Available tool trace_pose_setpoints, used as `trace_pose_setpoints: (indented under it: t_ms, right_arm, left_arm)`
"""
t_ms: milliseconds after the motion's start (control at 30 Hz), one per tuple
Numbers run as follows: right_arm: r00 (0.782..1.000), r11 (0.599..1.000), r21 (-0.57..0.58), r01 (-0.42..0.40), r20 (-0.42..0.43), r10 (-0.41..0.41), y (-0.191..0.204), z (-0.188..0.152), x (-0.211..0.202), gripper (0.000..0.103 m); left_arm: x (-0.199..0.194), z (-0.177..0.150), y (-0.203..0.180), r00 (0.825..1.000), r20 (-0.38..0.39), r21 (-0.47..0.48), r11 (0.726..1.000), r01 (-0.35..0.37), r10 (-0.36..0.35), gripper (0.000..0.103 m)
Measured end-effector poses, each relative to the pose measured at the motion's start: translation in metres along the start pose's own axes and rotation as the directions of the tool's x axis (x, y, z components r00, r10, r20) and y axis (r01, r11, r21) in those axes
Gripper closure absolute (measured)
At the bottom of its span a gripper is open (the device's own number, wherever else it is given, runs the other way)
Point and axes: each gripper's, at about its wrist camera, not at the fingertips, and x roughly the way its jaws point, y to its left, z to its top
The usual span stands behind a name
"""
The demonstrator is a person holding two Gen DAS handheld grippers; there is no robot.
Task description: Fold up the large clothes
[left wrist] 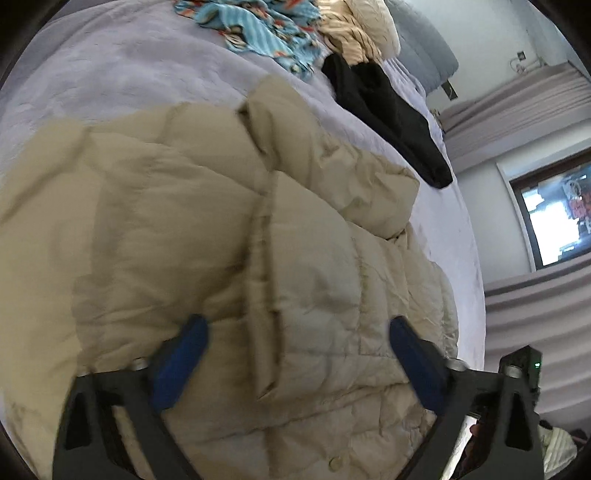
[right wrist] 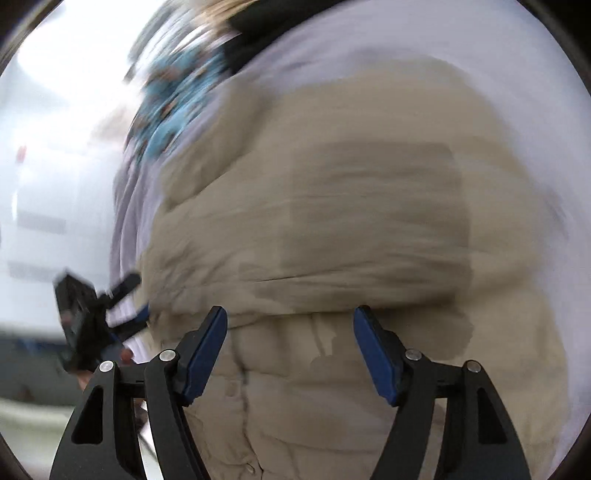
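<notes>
A large beige quilted puffer jacket (left wrist: 221,240) lies spread on a bed with a pale lilac cover (left wrist: 110,74). My left gripper (left wrist: 297,325) is open and empty, its blue pads just above the jacket's front placket. The right wrist view is motion-blurred; the same jacket (right wrist: 351,221) fills it. My right gripper (right wrist: 290,317) is open and empty over the jacket. The other gripper (right wrist: 92,317) shows at the left edge of the right wrist view, beside the jacket's edge.
A blue patterned garment (left wrist: 258,29), a cream striped one (left wrist: 354,37) and a black one (left wrist: 391,110) lie at the bed's far end. A grey pillow (left wrist: 424,48) is behind them. Curtains (left wrist: 535,314) and a window (left wrist: 554,221) are to the right.
</notes>
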Motion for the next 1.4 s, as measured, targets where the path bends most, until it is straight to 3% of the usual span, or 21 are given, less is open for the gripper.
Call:
trace_pose_setpoints:
  t_ms: [67,100,133,233,367,567,700,833,933,1000,1100,1200,1267,1333,1400]
  right_arm:
    - [0.999,0.994,0.109,-0.025,0.040,0.021,-0.030,0.006,-0.011,0.029]
    - [0.997,0.987,0.154,-0.054,0.067,0.044,-0.042,0.008,-0.016,0.029]
    - [0.991,0.973,0.211,-0.096,0.108,0.075,-0.056,0.013,-0.021,0.029]
    - [0.974,0.932,0.308,-0.188,0.179,0.138,-0.076,0.021,-0.026,0.029]
    - [0.963,0.913,0.329,-0.242,0.193,0.186,-0.076,0.028,-0.022,0.029]
    - [0.971,0.947,0.231,-0.222,0.145,0.192,-0.049,0.042,-0.009,0.029]
    - [0.983,0.963,0.223,-0.154,0.133,0.127,-0.057,0.045,0.003,0.032]
    - [0.987,0.962,0.237,-0.132,0.120,0.106,-0.067,0.047,0.012,0.037]
    - [0.990,0.971,0.210,-0.113,0.107,0.092,-0.061,0.047,0.011,0.036]
    - [0.994,0.976,0.203,-0.083,0.079,0.069,-0.060,0.042,0.005,0.035]
    - [0.999,0.988,0.156,-0.010,0.033,0.005,-0.043,0.031,-0.015,0.035]
    - [0.996,0.999,0.043,-0.033,0.083,0.029,-0.026,0.019,-0.048,0.033]
    - [0.988,0.999,-0.032,-0.006,0.152,0.011,-0.019,0.025,-0.067,0.028]
    - [0.975,0.999,-0.028,0.023,0.223,-0.016,-0.024,0.045,-0.077,0.024]
    - [0.972,0.998,0.067,-0.020,0.235,0.004,-0.045,0.072,-0.067,0.024]
  left_arm:
    - [0.014,0.003,-0.009,0.999,-0.048,0.007,1.000,0.000,0.000,0.079]
    - [0.021,0.004,-0.014,0.996,-0.081,0.016,1.000,-0.022,0.023,0.089]
    - [0.023,0.003,-0.020,0.995,-0.089,0.030,0.999,-0.042,0.044,0.090]
    - [0.006,-0.002,-0.032,0.999,-0.037,0.061,0.998,-0.029,0.032,0.090]
    - [-0.022,-0.011,-0.025,0.999,0.030,0.067,0.997,-0.037,0.035,0.090]
    - [-0.015,-0.026,0.012,0.992,0.000,0.024,0.992,-0.124,0.124,0.090]
    - [-0.009,-0.032,0.012,0.988,0.011,0.034,0.987,-0.155,0.155,0.090]
    - [-0.026,-0.035,0.015,0.971,0.034,0.026,0.971,-0.237,0.236,0.074]
    - [-0.048,-0.031,0.019,0.940,0.095,0.029,0.943,-0.332,0.328,0.054]
    - [-0.062,-0.027,0.024,0.926,0.124,0.034,0.931,-0.364,0.358,0.054]
    - [-0.084,-0.023,0.020,0.928,0.153,0.044,0.936,-0.350,0.340,0.054]
    - [-0.086,-0.018,0.005,0.942,0.165,0.077,0.948,-0.309,0.293,0.054]
    - [-0.078,-0.013,-0.007,0.952,0.161,0.104,0.955,-0.277,0.259,0.054]
    - [-0.055,-0.007,-0.023,0.956,0.155,0.134,0.953,-0.272,0.250,0.054]
    - [-0.028,-0.001,-0.031,0.946,0.162,0.146,0.942,-0.304,0.280,0.054]
